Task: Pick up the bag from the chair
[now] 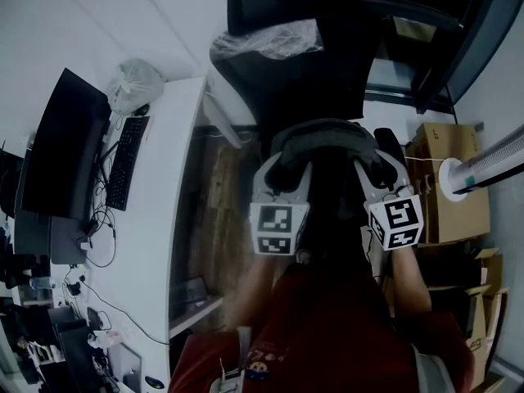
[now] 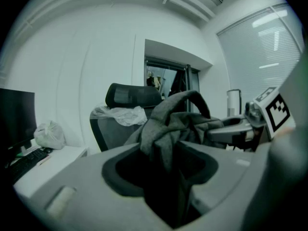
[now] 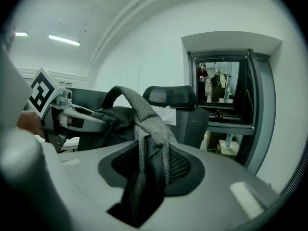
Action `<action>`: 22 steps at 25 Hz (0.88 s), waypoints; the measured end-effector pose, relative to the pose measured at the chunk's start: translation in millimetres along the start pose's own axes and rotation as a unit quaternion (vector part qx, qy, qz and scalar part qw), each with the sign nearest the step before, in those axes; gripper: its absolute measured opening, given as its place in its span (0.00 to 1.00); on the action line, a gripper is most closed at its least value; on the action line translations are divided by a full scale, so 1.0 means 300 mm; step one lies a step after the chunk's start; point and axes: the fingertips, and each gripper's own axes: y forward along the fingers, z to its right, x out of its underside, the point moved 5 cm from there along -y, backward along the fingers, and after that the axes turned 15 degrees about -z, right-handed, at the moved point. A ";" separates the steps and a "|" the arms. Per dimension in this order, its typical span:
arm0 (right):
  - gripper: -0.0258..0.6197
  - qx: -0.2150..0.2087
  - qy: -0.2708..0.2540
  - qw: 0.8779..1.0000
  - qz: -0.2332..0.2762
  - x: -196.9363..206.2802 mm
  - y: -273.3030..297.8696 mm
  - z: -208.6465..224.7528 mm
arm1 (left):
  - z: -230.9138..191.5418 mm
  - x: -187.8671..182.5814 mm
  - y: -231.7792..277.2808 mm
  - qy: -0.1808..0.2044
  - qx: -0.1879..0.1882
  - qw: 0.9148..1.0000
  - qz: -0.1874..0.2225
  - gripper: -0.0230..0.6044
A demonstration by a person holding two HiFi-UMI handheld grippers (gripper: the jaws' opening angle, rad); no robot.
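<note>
A dark grey fabric bag (image 1: pixel 327 137) hangs between my two grippers, close in front of my body. My left gripper (image 1: pixel 284 164) is shut on a bunch of its fabric (image 2: pixel 163 134) on the left side. My right gripper (image 1: pixel 370 162) is shut on a grey strap (image 3: pixel 147 143) on the right side. The bag's looped handle (image 2: pixel 195 100) arches up between them. Behind the bag stands the black office chair (image 1: pixel 311 47), its backrest covered in clear plastic wrap (image 1: pixel 270 39). Each gripper view shows the other gripper beside the bag: the right gripper (image 2: pixel 240 129) and the left gripper (image 3: pixel 72 119).
A white desk (image 1: pixel 164 219) runs along the left with a monitor (image 1: pixel 57 146), a keyboard (image 1: pixel 127 162), a knotted plastic bag (image 1: pixel 135 84) and cables. Cardboard boxes (image 1: pixel 450 178) and a white ribbed tube (image 1: pixel 491 166) stand at the right. A dark doorway (image 3: pixel 221 95) lies beyond the chair.
</note>
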 end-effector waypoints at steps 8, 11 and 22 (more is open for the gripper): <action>0.25 0.008 -0.002 1.000 0.001 0.040 -0.098 -0.037 | 0.065 0.034 -0.075 0.002 0.011 1.000 0.002 0.36; 0.25 0.011 -0.002 1.000 0.002 0.043 -0.114 -0.042 | 0.072 0.036 -0.087 0.004 0.015 1.000 0.003 0.35; 0.25 0.012 0.000 1.000 0.006 0.053 -0.137 -0.057 | 0.086 0.042 -0.113 0.006 0.015 1.000 0.007 0.35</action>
